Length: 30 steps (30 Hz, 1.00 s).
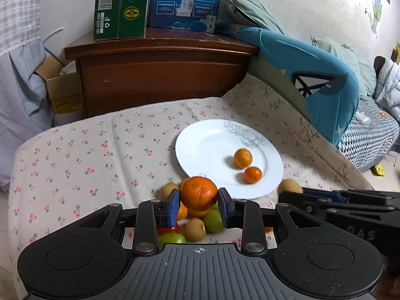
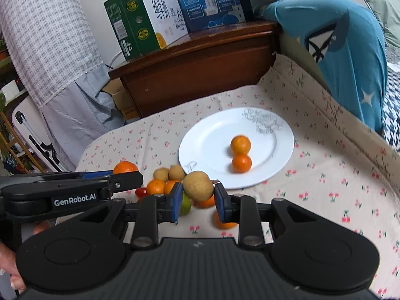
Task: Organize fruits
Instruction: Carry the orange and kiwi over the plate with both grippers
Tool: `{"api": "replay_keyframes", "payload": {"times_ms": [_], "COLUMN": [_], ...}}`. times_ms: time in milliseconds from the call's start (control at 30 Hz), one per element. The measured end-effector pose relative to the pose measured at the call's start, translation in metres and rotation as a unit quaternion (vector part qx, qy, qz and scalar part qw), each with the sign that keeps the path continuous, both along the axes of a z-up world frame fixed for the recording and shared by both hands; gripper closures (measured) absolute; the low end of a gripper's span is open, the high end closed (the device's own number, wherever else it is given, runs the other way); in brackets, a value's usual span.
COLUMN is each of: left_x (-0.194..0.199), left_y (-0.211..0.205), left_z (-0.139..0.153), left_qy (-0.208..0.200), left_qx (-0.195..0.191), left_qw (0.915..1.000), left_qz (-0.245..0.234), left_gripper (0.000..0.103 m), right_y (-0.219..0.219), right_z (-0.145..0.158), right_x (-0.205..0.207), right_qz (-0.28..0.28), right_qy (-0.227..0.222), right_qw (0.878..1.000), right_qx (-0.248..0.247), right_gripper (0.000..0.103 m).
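Your left tongs (image 1: 199, 207) clamp an orange (image 1: 198, 193); your right tongs (image 2: 196, 200) clamp a tan fruit (image 2: 198, 185). The plate (image 1: 200, 140) lies just ahead.

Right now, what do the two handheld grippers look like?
Both match: the left gripper and right gripper have matte black linkage arms with silver pivot pins, blue finger pads, and a ribbed grey centre plate. The left one's side reads "GenRobot.AI" in white. No cables visible.
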State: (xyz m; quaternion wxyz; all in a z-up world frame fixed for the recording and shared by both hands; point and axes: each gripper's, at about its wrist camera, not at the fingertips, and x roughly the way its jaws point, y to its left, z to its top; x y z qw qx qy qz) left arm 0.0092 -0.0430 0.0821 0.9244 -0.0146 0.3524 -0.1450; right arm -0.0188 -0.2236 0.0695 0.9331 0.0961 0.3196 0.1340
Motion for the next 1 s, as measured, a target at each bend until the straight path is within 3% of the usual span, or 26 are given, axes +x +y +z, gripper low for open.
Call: {"api": "replay_keyframes", "payload": {"times_ms": [433, 1000], "left_x": [0.057, 0.106], "left_y": [-0.018, -0.047], "left_z": [-0.006, -0.041], "left_qy": [0.007, 0.056], "left_qx": [0.005, 0.010], "left_qw": [0.9994, 0.9966], "left_qz": [-0.032, -0.060], "left_gripper": [0.073, 0.073], "right_y": [-0.044, -0.049], "right_z": [-0.005, -0.035], "right_x": [0.063, 0.105], "right_qz": [-0.070, -0.111], "right_qy": [0.034, 0.091], "right_qw": [0.997, 0.989], "right_qx": [0.030, 0.043], "right_gripper": [0.075, 0.075]}}
